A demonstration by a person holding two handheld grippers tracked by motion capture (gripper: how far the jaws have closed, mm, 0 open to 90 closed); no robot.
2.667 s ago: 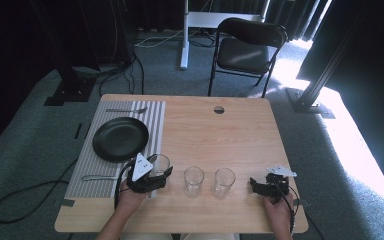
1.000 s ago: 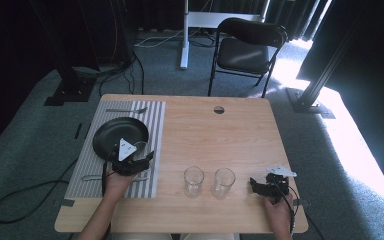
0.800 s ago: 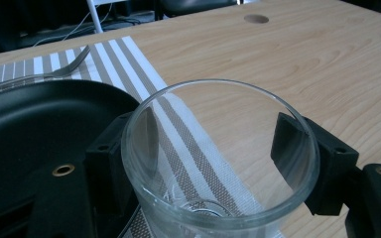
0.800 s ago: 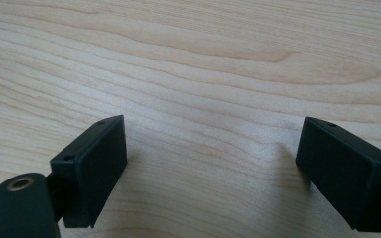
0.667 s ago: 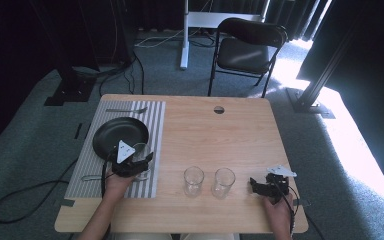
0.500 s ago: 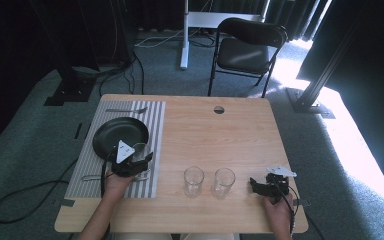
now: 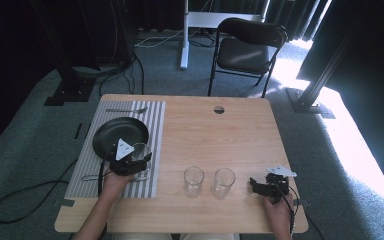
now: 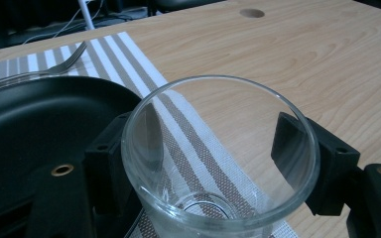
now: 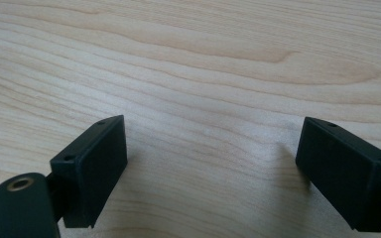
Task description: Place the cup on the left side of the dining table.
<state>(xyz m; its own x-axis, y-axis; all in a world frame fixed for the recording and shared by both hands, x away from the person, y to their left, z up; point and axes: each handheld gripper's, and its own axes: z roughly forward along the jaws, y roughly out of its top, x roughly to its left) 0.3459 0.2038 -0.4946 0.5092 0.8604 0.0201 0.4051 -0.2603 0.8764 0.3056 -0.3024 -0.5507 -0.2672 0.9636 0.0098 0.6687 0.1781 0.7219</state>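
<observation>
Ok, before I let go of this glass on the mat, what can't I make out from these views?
- Glass: its base is cut off by the bottom edge of the left gripper view, so whether it rests on the striped mat is unclear.
- Fork: its handle is hidden behind the black plate.
- Left gripper: too small in the high view to judge contact.

Colour rundown: the table [image 7: 220, 135] is light wood with a wavy grain. The placemat [image 7: 155, 125] at centre left has grey and white stripes. On it sits a plain black plate [image 7: 115, 135], and the glass [image 8: 218, 163] is clear, so the stripes show right through it. Both grippers are black: left gripper [image 8: 218, 148], right gripper [image 9: 211, 163]. The carpet [image 7: 45, 145] is grey-green, the chair [image 7: 245, 50] at the top black.
</observation>
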